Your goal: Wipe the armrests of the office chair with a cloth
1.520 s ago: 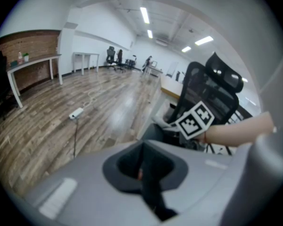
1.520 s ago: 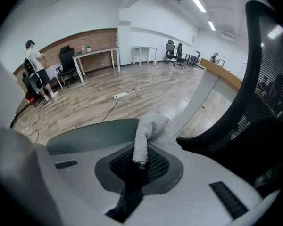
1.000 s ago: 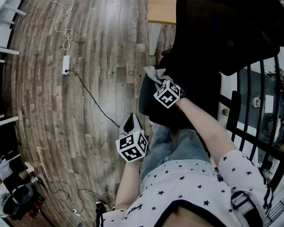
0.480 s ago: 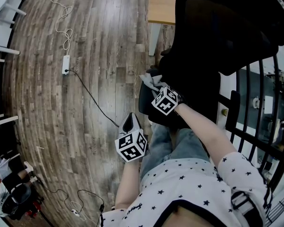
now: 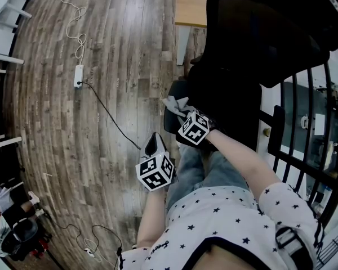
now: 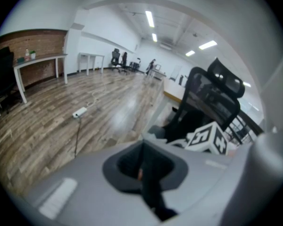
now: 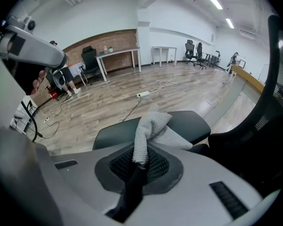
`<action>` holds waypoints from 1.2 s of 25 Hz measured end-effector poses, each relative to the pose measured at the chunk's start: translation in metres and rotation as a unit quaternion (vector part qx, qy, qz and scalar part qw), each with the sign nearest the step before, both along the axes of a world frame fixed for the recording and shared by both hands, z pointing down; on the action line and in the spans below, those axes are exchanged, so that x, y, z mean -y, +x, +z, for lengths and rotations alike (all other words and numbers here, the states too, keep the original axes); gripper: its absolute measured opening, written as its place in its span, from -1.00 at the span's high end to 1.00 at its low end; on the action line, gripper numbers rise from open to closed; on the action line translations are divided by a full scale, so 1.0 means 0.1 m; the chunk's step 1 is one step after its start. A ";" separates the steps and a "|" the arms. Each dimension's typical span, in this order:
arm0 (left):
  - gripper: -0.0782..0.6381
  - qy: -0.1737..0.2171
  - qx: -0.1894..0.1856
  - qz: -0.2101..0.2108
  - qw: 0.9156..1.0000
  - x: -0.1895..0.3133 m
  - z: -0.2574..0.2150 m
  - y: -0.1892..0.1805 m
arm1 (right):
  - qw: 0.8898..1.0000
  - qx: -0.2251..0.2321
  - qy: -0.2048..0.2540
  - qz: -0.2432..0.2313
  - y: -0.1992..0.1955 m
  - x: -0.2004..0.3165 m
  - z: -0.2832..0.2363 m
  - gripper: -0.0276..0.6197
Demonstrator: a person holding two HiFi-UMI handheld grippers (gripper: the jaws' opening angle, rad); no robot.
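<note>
A black office chair (image 5: 253, 44) stands at the upper right of the head view, its left armrest (image 5: 173, 116) facing me. My right gripper (image 5: 183, 112) is shut on a grey cloth (image 5: 174, 102) that lies on that armrest. In the right gripper view the cloth (image 7: 151, 128) rises from the closed jaws and drapes over the dark armrest pad (image 7: 132, 131). My left gripper (image 5: 154, 146) hangs lower left of the chair over the wooden floor, jaws closed with nothing between them. From the left gripper view the chair (image 6: 205, 102) shows at the right.
A white power strip (image 5: 78, 77) with a black cable (image 5: 110, 120) lies on the wood floor at left. A light wooden desk (image 5: 192, 4) stands behind the chair. A black railing (image 5: 304, 139) runs along the right. Desks and chairs stand far off.
My right gripper has drawn the cloth down and to the left along the armrest, toward me. The left gripper has stayed almost where it was.
</note>
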State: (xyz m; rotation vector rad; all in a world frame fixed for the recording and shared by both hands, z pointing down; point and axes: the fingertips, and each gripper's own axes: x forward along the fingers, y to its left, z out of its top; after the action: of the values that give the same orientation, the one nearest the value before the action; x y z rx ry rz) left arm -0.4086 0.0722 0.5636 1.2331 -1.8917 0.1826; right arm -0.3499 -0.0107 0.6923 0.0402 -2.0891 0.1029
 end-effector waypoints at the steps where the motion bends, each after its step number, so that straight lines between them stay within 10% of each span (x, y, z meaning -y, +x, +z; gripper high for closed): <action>1: 0.76 0.000 0.000 -0.001 1.000 0.00 0.00 0.00 | 1.000 0.000 -0.002 -0.002 0.00 -0.04 0.00 0.82; 30: 0.76 0.003 0.015 -0.029 0.999 -0.24 -0.11 0.08 | 0.993 -0.013 -0.057 -0.099 0.30 -1.07 0.02 0.82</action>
State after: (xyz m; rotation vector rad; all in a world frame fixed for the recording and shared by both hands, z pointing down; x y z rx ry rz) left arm -0.4008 0.0959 0.5523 1.1844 -1.9515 0.1652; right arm -0.3200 0.0962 0.6942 -0.2335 -2.0453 0.1000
